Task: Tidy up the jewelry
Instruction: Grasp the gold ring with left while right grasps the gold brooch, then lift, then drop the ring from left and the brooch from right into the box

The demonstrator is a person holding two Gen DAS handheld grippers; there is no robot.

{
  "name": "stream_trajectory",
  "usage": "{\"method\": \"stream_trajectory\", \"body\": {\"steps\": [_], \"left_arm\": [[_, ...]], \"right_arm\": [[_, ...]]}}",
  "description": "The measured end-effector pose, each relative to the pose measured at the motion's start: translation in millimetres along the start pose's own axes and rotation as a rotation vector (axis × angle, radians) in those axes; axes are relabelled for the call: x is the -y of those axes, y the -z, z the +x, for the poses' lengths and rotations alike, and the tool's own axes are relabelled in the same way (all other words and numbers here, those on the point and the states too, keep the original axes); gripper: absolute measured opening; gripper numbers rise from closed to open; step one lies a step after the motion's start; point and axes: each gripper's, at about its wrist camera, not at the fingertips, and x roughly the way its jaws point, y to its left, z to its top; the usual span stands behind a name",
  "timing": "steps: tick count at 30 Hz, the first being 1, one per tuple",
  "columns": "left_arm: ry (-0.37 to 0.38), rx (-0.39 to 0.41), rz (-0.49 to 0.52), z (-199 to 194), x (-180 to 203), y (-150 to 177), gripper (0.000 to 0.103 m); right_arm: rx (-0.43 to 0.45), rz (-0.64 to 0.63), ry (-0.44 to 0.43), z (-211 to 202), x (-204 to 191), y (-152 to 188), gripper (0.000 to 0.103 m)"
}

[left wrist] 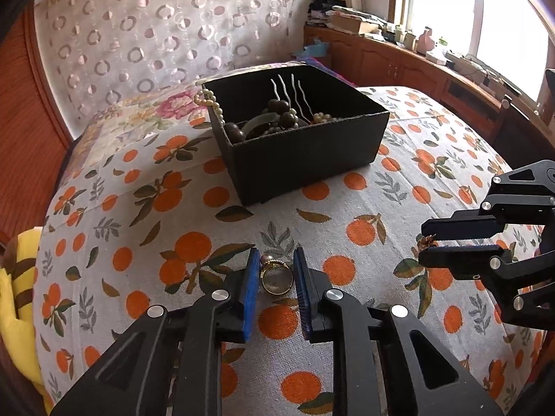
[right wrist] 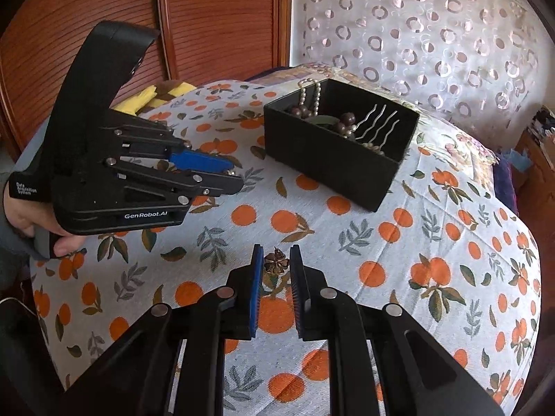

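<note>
Orange-and-leaf print covers the whole cloth [left wrist: 347, 187] spread over this rounded surface, with a floral patch further back, a sheer curtain [left wrist: 156, 34] dotted with rings behind it, reddish wooden panels [right wrist: 215, 17] to one side and a bright window [left wrist: 451, 7] over a cluttered wooden counter.

Out in the middle sits the black box [left wrist: 305, 159], and it's already well stocked: dark wooden beads [left wrist: 277, 107], a pearl strand [left wrist: 208, 98] draped over its rim, wavy metal hairpins [left wrist: 295, 93] leaning against the far wall. So by the look of it, much of the sorting is behind us.

Down at the near edge, both tongs are busy. The left gripper [left wrist: 276, 277] has its blue pads closed in around a gold ring [left wrist: 276, 279] with a small pearl-like bead on top; the ring looks pinched between them, lying on or just off the cloth, I can't tell which. The right gripper [right wrist: 275, 265] is clenched on a small bronze flower-shaped earring [right wrist: 275, 264], its post poking upward, held just above the fabric. A person's hand [right wrist: 41, 225] grips the left tool's handle in the right-hand view.

What's left, I'd judge: carry these two small pieces across to the box, which stands well apart from both, and let them go inside. No other loose jewelry shows on the cloth, so this may be the final pair.
</note>
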Motion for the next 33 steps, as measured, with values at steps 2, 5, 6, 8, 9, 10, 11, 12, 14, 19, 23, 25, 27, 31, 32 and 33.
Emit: {"method": "stream_trajectory", "body": {"steps": [2, 5, 6, 8, 9, 10, 11, 12, 14, 19, 23, 25, 27, 31, 32, 33], "left_arm": [[-0.001, 0.013, -0.003, -3.1, 1.1, -2.0, 0.018], [-0.004, 0.037, -0.008, -9.3, 1.7, -6.5, 0.018], [-0.004, 0.048, -0.01, -12.1, 1.9, -9.2, 0.018], [-0.006, 0.064, -0.011, -16.4, 3.0, -14.6, 0.018], [-0.007, 0.076, -0.012, -19.2, 3.5, -18.3, 0.018], [-0.009, 0.084, -0.013, -21.0, 3.7, -20.8, 0.018], [-0.01, 0.094, -0.014, -22.9, 3.7, -24.0, 0.018], [-0.01, 0.105, -0.016, -25.5, 3.8, -28.2, 0.018], [-0.008, 0.123, -0.024, -29.0, 3.1, -35.2, 0.018], [-0.002, 0.175, -0.04, -35.2, 1.7, -57.4, 0.018], [0.002, 0.199, -0.058, -31.3, -1.4, -71.9, 0.018], [-0.003, 0.209, -0.062, -27.8, -1.9, -78.3, 0.018], [-0.018, 0.22, -0.069, -24.9, -3.0, -82.9, 0.02], [-0.043, 0.234, -0.085, -24.6, -6.9, -82.6, 0.036], [-0.047, 0.238, -0.088, -25.4, -8.1, -80.8, 0.036], [-0.05, 0.238, -0.091, -26.0, -8.9, -79.5, 0.037]], "right_arm": [[0.009, 0.009, 0.005, -2.2, 3.7, -2.0, 0.017], [0.032, 0.029, 0.015, -6.8, 11.0, -8.0, 0.017], [0.044, 0.038, 0.021, -9.3, 14.3, -10.8, 0.017], [0.062, 0.051, 0.031, -11.7, 19.6, -16.7, 0.017], [0.075, 0.06, 0.04, -14.0, 24.5, -21.2, 0.017], [0.085, 0.067, 0.045, -15.1, 28.5, -24.5, 0.017], [0.094, 0.074, 0.049, -16.0, 32.0, -28.3, 0.017], [0.105, 0.086, 0.05, -17.0, 37.5, -33.5, 0.017], [0.121, 0.098, 0.053, -16.3, 44.3, -41.5, 0.017], [0.143, 0.128, 0.067, -9.1, 60.2, -62.4, 0.017], [0.144, 0.164, 0.063, 0.6, 70.5, -74.9, 0.018], [0.149, 0.181, 0.057, 3.1, 74.6, -78.6, 0.018], [0.155, 0.192, 0.063, 4.4, 77.6, -82.0, 0.022], [0.182, 0.208, 0.076, 0.5, 81.2, -82.7, 0.043], [0.186, 0.208, 0.073, -0.1, 81.9, -82.1, 0.043], [0.189, 0.208, 0.078, -1.4, 82.3, -81.2, 0.043]]}}
